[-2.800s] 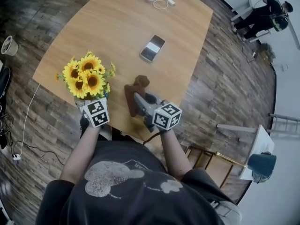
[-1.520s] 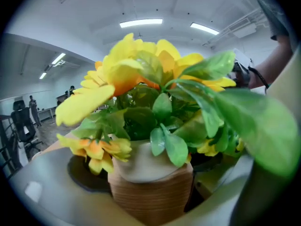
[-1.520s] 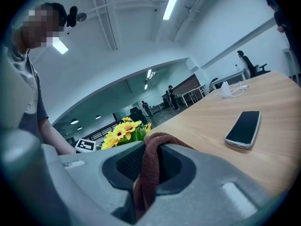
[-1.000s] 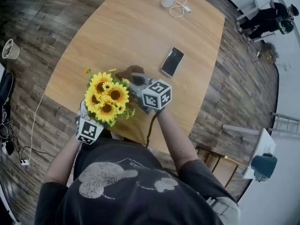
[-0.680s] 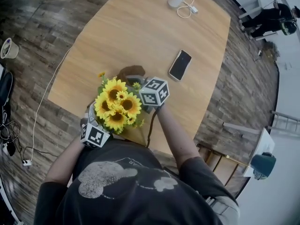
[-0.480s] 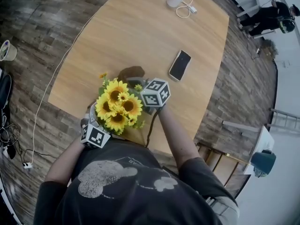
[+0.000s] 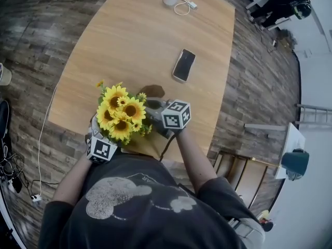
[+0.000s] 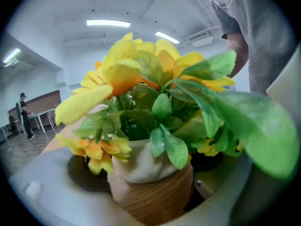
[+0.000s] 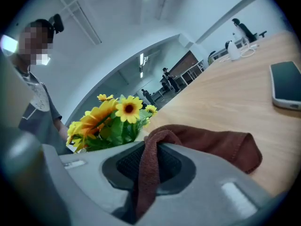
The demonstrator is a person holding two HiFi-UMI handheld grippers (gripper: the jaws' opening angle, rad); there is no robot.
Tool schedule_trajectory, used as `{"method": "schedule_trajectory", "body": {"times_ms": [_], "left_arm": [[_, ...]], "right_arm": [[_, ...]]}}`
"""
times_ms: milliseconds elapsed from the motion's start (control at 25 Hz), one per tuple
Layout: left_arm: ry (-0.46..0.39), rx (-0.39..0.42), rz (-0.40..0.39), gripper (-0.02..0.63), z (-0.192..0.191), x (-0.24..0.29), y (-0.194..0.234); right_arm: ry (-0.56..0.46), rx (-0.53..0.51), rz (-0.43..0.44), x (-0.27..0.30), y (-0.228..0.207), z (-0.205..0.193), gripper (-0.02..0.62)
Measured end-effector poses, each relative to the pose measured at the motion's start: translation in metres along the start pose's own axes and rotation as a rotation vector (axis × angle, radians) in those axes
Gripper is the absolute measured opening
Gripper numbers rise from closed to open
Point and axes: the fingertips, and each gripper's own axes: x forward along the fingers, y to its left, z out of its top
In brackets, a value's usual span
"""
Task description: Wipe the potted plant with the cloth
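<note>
Head view: left hand-held gripper [image 7: 104, 135] clamps potted plant [image 7: 120, 113]; right hand-held gripper [image 7: 154, 107] pinches cloth [image 7: 152, 91].

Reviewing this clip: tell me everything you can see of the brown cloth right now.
The brown cloth looks like soft, napped terry. One gathered fold is pinched between the jaws of the right gripper and runs down across its dark pad. The rest bunches out past the tips, crumpled, over the wooden table and beside the potted sunflowers. Whether it touches leaves or tabletop cannot be told.
</note>
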Motion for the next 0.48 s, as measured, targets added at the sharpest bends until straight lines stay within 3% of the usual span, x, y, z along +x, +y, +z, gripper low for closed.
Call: {"method": "schedule_trajectory", "body": {"times_ms": [280, 480], "left_arm": [[-0.007, -0.029, 0.086, 0.538, 0.002, 0.008, 0.002], [0.048, -0.087, 0.15, 0.538, -0.006, 0.015, 0.0]], "right_arm": [[-0.062, 0.052, -0.033, -0.026, 0.019, -0.031, 0.045], [-0.063, 0.057, -0.026, -0.034, 0.034, -0.049, 0.044]]}}
